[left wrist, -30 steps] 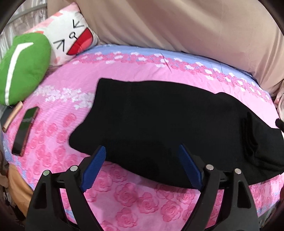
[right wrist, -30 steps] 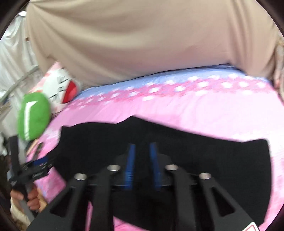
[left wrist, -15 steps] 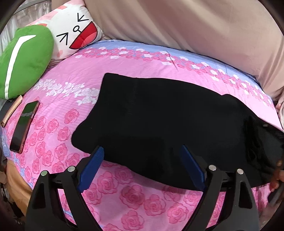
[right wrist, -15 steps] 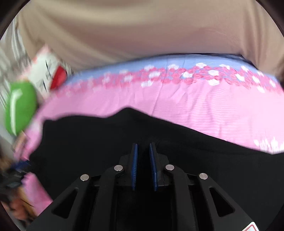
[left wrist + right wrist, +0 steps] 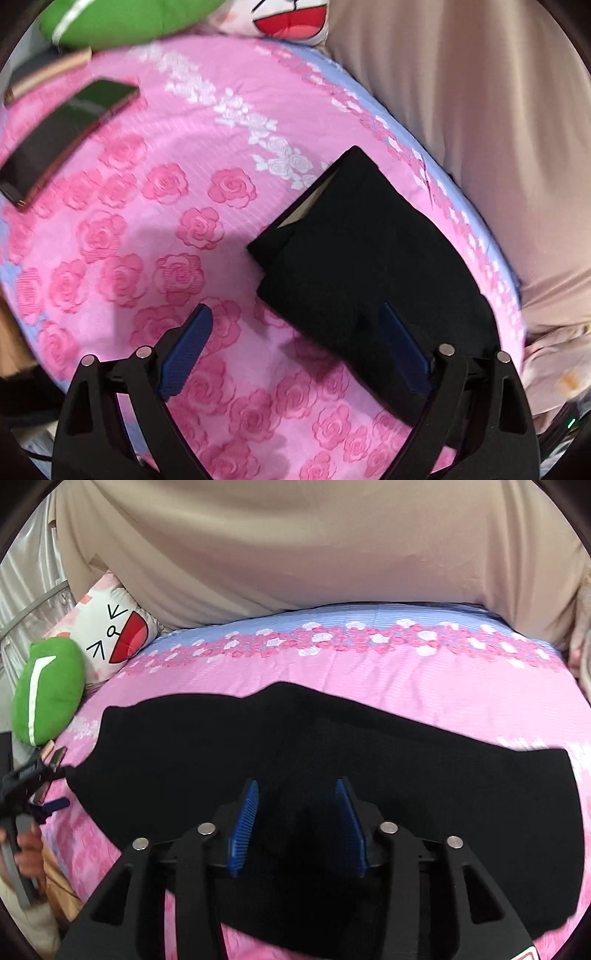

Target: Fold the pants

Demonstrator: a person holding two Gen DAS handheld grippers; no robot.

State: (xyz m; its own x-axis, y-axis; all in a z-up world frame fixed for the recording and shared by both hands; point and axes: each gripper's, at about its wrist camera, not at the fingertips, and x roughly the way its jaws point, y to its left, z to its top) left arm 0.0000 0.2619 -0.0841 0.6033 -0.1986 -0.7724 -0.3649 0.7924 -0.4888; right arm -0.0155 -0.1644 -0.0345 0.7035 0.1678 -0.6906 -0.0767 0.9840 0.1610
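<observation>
Jaws opening over pants (image 5: 369, 760) (phone (image 5: 66, 133) nearby)

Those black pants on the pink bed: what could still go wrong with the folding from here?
The right gripper is opening over the black pants, so the layer it let go may slump and crease. The left gripper, open wide, straddles only the pants' edge and might pinch the pink bedsheet too. A phone lies on the bed nearby and could get dragged.
</observation>
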